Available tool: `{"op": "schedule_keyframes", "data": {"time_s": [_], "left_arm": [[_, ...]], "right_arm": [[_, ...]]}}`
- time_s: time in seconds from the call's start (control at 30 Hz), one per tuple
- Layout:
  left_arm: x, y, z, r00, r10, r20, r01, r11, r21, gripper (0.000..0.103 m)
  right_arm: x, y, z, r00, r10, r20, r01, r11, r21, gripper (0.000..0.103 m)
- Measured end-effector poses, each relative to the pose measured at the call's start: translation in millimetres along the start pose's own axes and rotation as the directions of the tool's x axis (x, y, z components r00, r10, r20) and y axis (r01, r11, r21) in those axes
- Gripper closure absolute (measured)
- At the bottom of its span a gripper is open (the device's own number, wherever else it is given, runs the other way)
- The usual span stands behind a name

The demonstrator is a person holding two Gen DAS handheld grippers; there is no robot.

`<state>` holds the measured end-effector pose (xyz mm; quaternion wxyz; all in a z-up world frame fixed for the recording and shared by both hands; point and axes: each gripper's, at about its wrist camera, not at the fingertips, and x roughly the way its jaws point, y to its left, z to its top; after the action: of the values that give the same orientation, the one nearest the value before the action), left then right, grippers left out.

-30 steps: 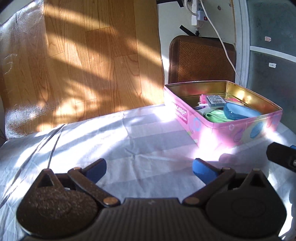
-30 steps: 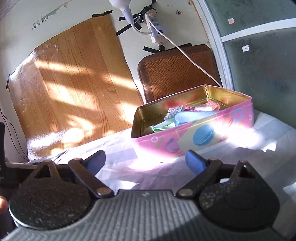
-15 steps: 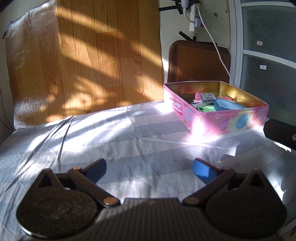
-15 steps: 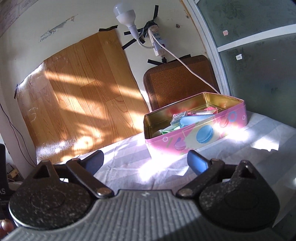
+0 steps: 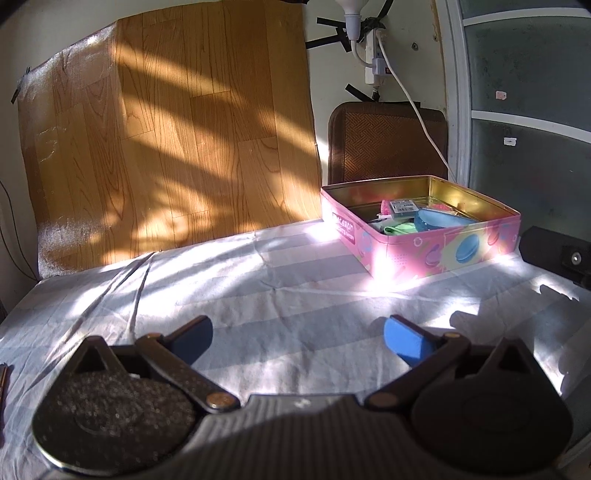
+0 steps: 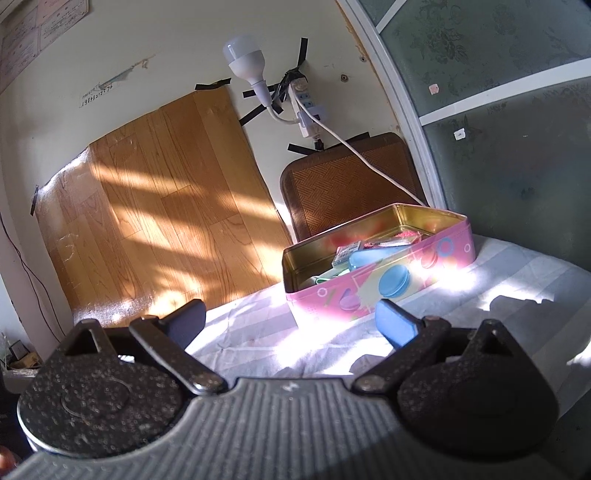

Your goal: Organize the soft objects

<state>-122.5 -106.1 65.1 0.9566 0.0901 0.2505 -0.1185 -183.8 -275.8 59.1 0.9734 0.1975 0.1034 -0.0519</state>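
Left gripper (image 5: 297, 336) and right gripper (image 6: 290, 321) both hover with fingers spread, empty, over the striped sheet (image 5: 258, 280). The pink macaron tin (image 5: 436, 247) sits far right, holding soft items. Only the right view shows the whole bulb (image 6: 243, 62).

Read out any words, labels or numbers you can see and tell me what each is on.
"acaron", first letter unclear: end wall of the pink macaron-printed metal tin.
Digits, perhaps "1988312576": white wall, uncertain.
Grey label packet inside the tin: too small.
Paper sheets pinned top left: blurred.
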Motion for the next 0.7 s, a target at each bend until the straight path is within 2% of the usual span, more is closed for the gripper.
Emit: {"op": "schedule_keyframes", "data": {"time_s": [0.5,0.7], "left_arm": [[45,-3,-2,0.998,-0.009,-0.066,0.011,1.000,0.017,0.000],[64,-1,-9,0.991,-0.051,-0.120,0.051,0.999,-0.001,0.000]], "right_arm": [[32,2,-14,0.998,-0.066,0.004,0.066,0.997,-0.044,0.003],[44,-3,-24,0.996,-0.088,-0.018,0.087,0.996,-0.034,0.003]]}}
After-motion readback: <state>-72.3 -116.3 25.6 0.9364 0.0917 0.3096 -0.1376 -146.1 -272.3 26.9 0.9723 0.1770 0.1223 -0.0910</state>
